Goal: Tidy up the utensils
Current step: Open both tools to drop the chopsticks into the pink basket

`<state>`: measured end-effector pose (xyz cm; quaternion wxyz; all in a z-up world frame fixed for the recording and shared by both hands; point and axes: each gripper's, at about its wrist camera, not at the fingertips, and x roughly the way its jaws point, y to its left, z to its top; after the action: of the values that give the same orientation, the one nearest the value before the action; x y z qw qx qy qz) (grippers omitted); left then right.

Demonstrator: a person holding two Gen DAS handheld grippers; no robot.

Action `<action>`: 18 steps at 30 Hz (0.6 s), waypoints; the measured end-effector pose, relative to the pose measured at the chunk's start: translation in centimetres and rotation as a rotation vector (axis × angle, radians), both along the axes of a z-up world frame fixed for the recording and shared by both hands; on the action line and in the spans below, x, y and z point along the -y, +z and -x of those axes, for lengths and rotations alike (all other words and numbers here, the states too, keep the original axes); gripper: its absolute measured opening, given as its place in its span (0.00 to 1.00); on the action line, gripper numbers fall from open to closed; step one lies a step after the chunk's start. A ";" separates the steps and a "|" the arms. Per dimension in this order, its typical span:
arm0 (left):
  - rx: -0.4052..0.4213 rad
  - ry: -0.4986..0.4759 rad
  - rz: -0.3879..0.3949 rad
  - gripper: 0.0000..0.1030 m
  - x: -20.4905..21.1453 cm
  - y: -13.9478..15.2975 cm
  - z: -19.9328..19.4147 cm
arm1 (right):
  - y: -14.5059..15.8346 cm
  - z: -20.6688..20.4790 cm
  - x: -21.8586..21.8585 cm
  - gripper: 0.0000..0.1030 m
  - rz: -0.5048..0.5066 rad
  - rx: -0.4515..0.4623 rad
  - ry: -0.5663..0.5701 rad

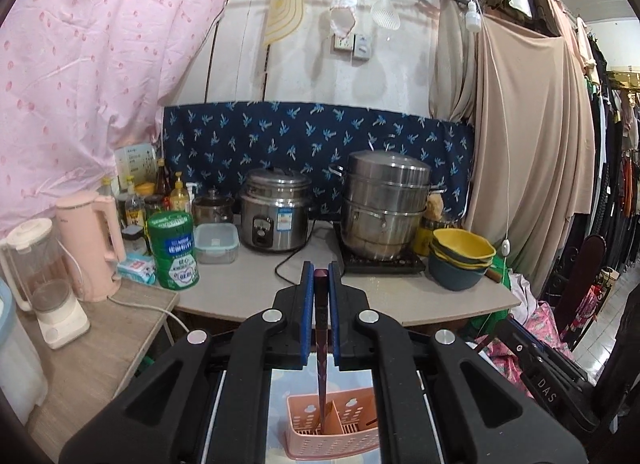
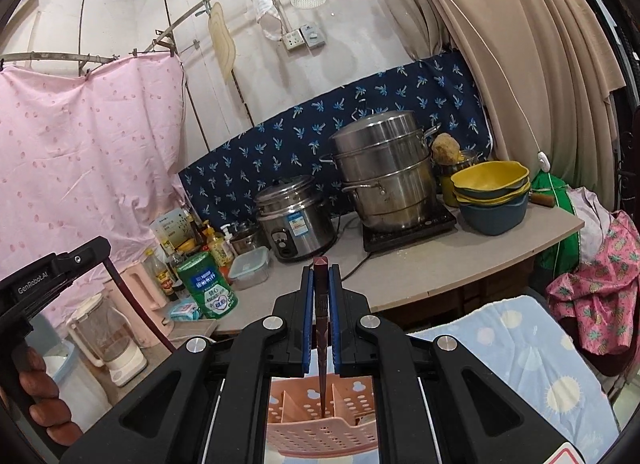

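The left claw was clamped on a dark chopstick, its blue pads pressed against either side of the stick. The chopstick stood upright, its purplish top poking out just above the fingertips and its lower end reaching down into the pink utensil basket, in the compartment left of the middle divider. The basket sat on a light blue patterned cloth.

The right claw was likewise closed on a second dark chopstick, held upright with its reddish top showing above the pads. Its tip went down into the same pink basket; I could not tell for sure which compartment, though it looked to be the middle one between two dividers. The blue cloth spread out to the right of it. At the left edge of that view, fingers gripped the black handle of the other gripper.

Beyond both claws the grey surface carried a steel rice cooker, a tall stacked steamer pot on an induction hob, a pile of yellow and blue bowls, a green tin, a clear lidded box and a cluster of sauce bottles. A pink kettle and a blender stood on a lower wooden table to the left.
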<state>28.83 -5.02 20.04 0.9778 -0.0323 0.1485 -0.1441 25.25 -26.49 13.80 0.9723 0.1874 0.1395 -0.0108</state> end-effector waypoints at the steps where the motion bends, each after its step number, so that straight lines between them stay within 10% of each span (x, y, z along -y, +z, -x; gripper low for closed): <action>1: -0.011 -0.001 -0.001 0.07 0.0 -0.5 -0.2 | -0.5 -0.2 0.0 0.07 0.001 -0.010 0.001; 12: -0.063 0.012 -0.035 0.07 0.2 -3.6 -1.3 | -3.0 -0.8 -0.5 0.08 0.016 -0.074 0.013; 16: -0.069 0.026 -0.037 0.44 0.0 -3.8 -0.9 | -3.0 -0.3 -0.6 0.17 0.015 -0.068 0.006; 18: -0.069 0.026 -0.038 0.45 -0.1 -3.8 -0.6 | -2.9 0.0 -0.7 0.20 0.014 -0.066 0.007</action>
<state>29.44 -4.92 16.27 0.9743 -0.0207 0.1846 -0.1272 25.30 -25.81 10.86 0.9685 0.1795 0.1720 -0.0144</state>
